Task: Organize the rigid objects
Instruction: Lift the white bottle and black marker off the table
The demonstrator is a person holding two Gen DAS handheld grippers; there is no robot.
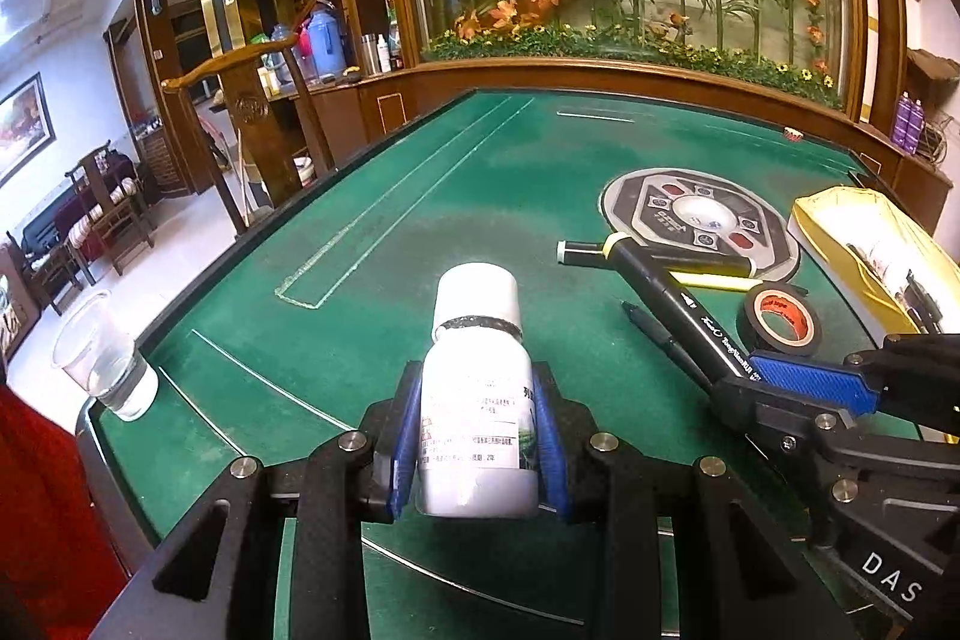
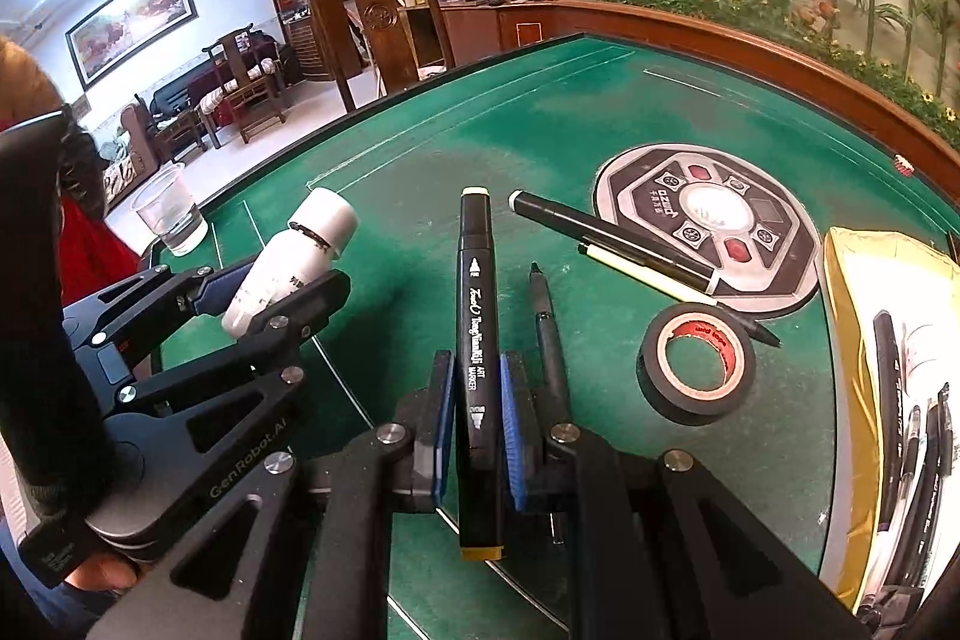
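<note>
My left gripper is shut on a white pill bottle with a white cap, held above the green table; it also shows in the right wrist view. My right gripper is shut on a black art marker, which also shows in the left wrist view. A dark pen, a black marker, a yellow pen and a roll of black tape lie on the table ahead of the right gripper.
A yellow-lined box holding several pens sits at the right edge. A round control panel is set in the table's middle. A plastic cup of water stands at the left corner. A wooden chair stands beyond the table.
</note>
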